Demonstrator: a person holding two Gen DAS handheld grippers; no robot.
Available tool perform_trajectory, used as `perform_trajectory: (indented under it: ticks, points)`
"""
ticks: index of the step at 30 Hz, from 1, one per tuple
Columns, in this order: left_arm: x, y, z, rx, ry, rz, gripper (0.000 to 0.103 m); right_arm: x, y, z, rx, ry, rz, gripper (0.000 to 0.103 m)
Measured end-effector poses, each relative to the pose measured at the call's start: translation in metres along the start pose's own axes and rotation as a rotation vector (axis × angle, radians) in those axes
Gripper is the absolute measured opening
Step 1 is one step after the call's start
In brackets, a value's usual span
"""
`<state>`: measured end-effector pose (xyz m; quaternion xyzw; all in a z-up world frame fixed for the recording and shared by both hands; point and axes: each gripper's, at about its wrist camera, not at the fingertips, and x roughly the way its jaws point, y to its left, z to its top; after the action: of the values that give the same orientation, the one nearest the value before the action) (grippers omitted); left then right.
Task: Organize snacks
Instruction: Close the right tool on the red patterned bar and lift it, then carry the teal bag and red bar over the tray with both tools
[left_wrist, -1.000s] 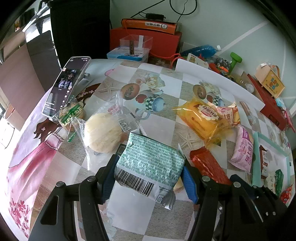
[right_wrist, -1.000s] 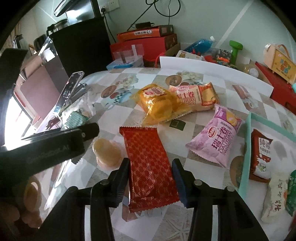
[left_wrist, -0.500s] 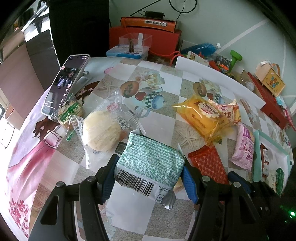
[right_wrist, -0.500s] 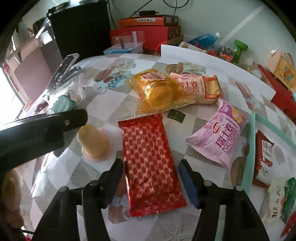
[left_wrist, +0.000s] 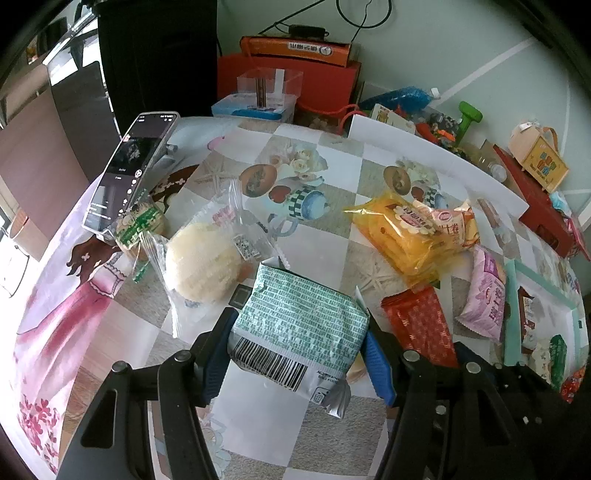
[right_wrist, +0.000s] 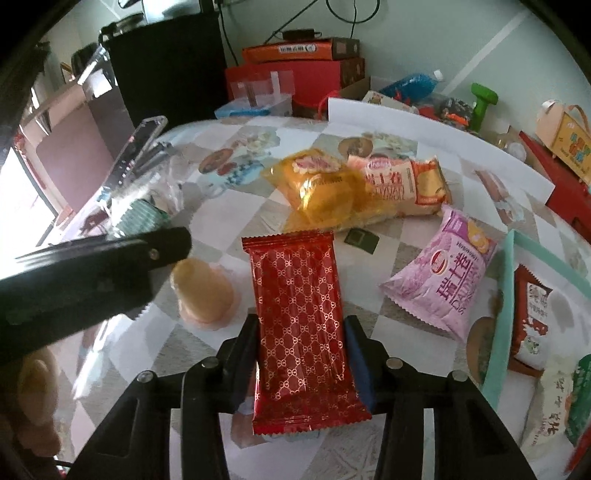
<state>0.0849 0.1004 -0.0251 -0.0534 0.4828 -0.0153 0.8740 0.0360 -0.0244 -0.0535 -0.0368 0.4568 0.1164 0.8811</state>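
Red foil is filling the middle of my right view: the right gripper is closing its jaws on a red packet, and both pads are already pressing on the packet's long edges near its lower half. My left gripper is gripping a green-and-white snack bag, barcode side towards the camera, with the blue pads tight on both sides of it.

Around these two, the patterned tablecloth is crowded. Just left of the red packet a small orange jelly cup is standing, close to the left finger. Beyond the packet, a yellow bag and a cream roll pack are lying against each other, and a pink pack is lying to the right, beside the rim of a teal tray which is already holding several snacks.

In my left view a clear bag with a pale round cake is lying just beyond the left finger, and a phone is leaning up behind it. The black arm of my left gripper is covering the left part of the right view.
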Motion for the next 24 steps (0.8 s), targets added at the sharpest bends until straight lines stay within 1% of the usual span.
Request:
perform_trajectory:
  ticks: [4, 9, 14, 18, 21, 24]
  points:
    - [-0.01, -0.002, 0.001, 0.005, -0.027, -0.004, 0.065, -0.018, -0.003, 0.001, 0.015, -0.035, 0.019, 0.048]
    - [-0.017, -0.008, 0.002, 0.021, -0.043, -0.011, 0.065, -0.041, -0.007, 0.004, 0.026, -0.088, 0.031, 0.048]
    - [-0.025, -0.019, 0.002, 0.045, -0.063, -0.019, 0.065, -0.059, -0.023, 0.004, 0.066, -0.128, 0.032, 0.048]
    - [-0.027, -0.034, 0.001, 0.076, -0.064, -0.031, 0.065, -0.069, -0.047, 0.001, 0.121, -0.151, -0.003, 0.048]
    - [-0.028, -0.049, -0.001, 0.11, -0.058, -0.049, 0.065, -0.078, -0.076, -0.004, 0.184, -0.167, -0.051, 0.048]
    - [-0.03, -0.073, -0.003, 0.166, -0.057, -0.077, 0.065, -0.088, -0.106, -0.011, 0.247, -0.186, -0.102, 0.048]
